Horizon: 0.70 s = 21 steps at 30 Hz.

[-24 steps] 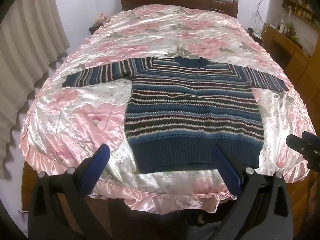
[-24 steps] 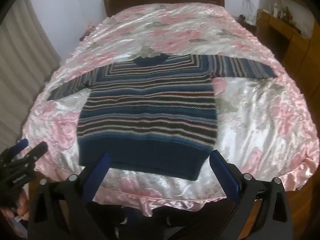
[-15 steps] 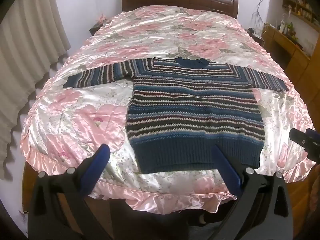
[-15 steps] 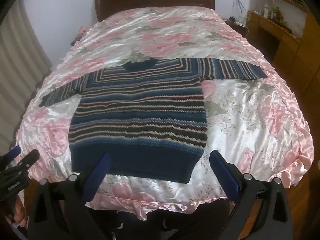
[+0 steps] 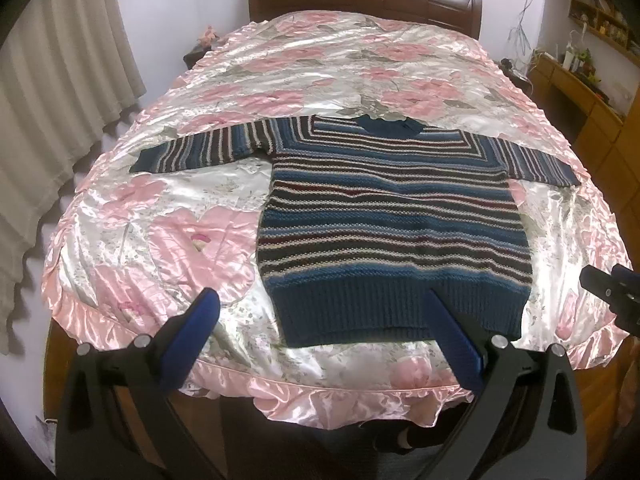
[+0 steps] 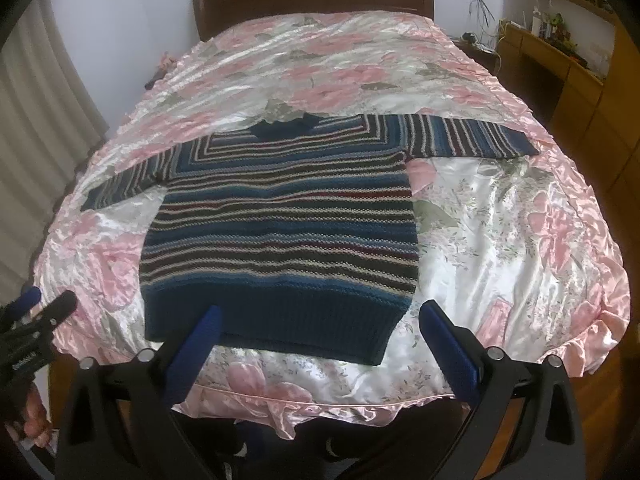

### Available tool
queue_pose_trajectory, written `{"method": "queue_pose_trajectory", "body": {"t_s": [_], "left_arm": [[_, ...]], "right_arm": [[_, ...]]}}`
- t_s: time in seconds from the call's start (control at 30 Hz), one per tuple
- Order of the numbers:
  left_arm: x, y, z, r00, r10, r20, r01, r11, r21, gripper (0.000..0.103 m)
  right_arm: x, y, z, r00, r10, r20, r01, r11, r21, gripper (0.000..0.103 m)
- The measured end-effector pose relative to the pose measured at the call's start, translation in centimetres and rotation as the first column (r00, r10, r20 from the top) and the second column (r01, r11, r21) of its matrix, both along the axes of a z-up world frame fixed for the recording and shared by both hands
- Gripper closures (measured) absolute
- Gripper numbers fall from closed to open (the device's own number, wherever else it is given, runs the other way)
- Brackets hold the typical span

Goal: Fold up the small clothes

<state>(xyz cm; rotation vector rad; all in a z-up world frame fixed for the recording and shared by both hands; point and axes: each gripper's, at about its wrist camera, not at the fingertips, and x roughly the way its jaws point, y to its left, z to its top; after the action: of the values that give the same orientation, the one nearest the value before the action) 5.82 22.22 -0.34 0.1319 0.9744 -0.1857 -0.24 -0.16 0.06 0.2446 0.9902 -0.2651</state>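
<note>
A small striped knit sweater in dark blue, white and maroon lies flat on the bed, face up, with both sleeves spread out sideways and its ribbed hem toward me. My left gripper hangs open just above the bed's near edge, in front of the hem's left part, holding nothing. My right gripper is open too, over the hem's right part, also empty. Each gripper shows at the edge of the other's view: the right gripper and the left gripper.
The bed has a shiny pink floral satin cover with a ruffled edge. A dark wooden headboard is at the far end. Curtains hang on the left, and wooden shelves and a desk line the right wall.
Both grippers have drifted slightly back and up, so the sweater and bed sit a little lower and farther in view. Both stay open.
</note>
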Motion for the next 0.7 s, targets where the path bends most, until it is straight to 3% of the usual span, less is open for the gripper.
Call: {"method": "queue_pose_trajectory", "body": {"t_s": [0.7], "left_arm": [[0.01, -0.1, 0.08, 1.0, 0.003, 0.003, -0.003, 1.0, 0.005, 0.003]], "right_arm": [[0.23, 0.08, -0.25, 1.0, 0.011, 0.0, -0.011, 1.0, 0.008, 0.004]]}}
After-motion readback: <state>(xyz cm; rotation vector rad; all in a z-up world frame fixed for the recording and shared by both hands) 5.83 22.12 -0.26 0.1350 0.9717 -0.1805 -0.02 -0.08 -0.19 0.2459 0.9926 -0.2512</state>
